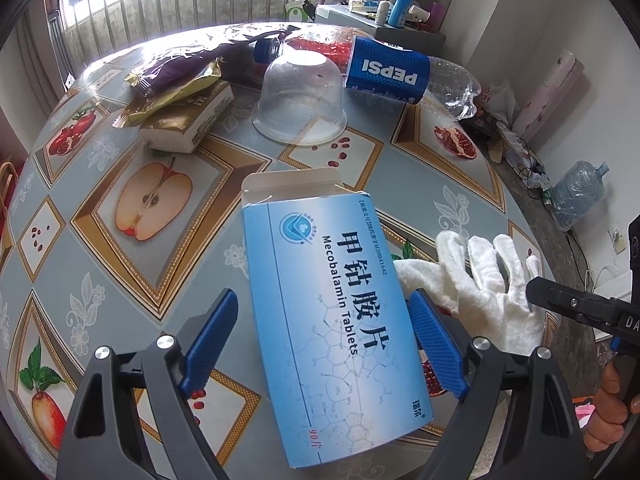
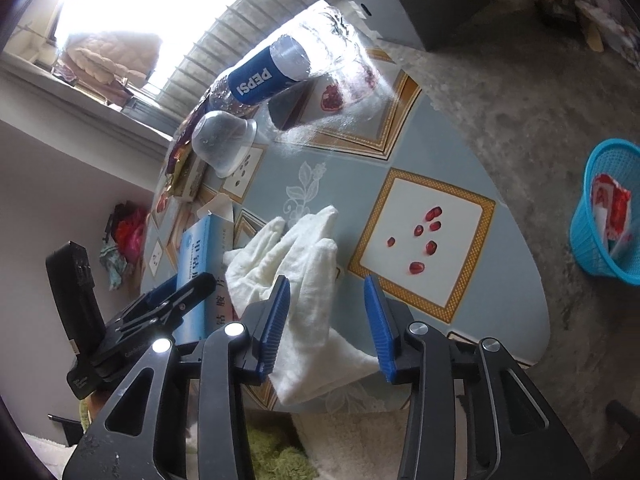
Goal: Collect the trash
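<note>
Trash box lies between the open left tongs; open right tongs straddle a white glove.

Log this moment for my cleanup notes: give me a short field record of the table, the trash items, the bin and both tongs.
surface: round table with fruit-print cloth
left tongs: open, astride the blue tablet box, pads apart from it
right tongs: open, over the white glove, not gripping
other trash: Pepsi bottle on its side, clear plastic bowl upside down, snack wrappers on a small carton
bin: blue basket on the floor, already holding some trash
</note>
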A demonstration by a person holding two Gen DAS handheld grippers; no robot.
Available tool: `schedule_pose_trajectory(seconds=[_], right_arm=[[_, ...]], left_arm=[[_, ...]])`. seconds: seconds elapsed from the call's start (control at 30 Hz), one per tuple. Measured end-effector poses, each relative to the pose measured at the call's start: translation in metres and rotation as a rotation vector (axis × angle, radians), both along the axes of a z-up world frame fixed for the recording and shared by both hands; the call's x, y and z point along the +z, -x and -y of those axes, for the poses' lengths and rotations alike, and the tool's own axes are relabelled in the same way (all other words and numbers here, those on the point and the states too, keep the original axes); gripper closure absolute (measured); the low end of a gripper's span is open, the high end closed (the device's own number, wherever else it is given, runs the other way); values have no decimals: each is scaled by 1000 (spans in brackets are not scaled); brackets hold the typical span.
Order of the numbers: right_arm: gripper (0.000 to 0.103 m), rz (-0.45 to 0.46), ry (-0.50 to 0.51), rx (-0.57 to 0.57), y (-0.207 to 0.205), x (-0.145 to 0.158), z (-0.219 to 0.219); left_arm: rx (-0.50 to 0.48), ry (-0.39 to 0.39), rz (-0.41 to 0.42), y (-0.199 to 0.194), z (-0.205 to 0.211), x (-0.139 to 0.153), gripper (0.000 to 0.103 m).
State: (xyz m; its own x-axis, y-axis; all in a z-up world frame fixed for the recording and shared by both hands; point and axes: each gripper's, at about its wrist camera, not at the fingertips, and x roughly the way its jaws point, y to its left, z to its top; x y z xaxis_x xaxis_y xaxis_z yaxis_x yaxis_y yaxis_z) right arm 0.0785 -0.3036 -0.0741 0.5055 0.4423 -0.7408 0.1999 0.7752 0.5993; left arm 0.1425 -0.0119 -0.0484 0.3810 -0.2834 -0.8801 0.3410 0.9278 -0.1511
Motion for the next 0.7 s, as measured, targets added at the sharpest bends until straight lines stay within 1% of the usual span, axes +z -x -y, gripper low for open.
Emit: schedule_pose_trajectory(seconds=[0.17, 0.23, 0.37, 0.53, 0.7], right_arm=[[73, -11, -16, -4, -2, -5, -3], [77, -14, -28, -8, -3, -7, -2], [80, -17, -51, -19, -5, -11, -1], [93, -15, -62, -22, -6, -11, -1], [97, 11, -57, -18, -5, -3, -3]], left_arm=[[8, 8, -13, -2, 2, -1, 25], [11, 10, -13, -2, 2, -1, 25], [21, 19, -3, -5, 1, -1, 26], [25, 27, 13, -6, 0, -1, 26], [31, 21, 25, -4, -2, 0, 27]])
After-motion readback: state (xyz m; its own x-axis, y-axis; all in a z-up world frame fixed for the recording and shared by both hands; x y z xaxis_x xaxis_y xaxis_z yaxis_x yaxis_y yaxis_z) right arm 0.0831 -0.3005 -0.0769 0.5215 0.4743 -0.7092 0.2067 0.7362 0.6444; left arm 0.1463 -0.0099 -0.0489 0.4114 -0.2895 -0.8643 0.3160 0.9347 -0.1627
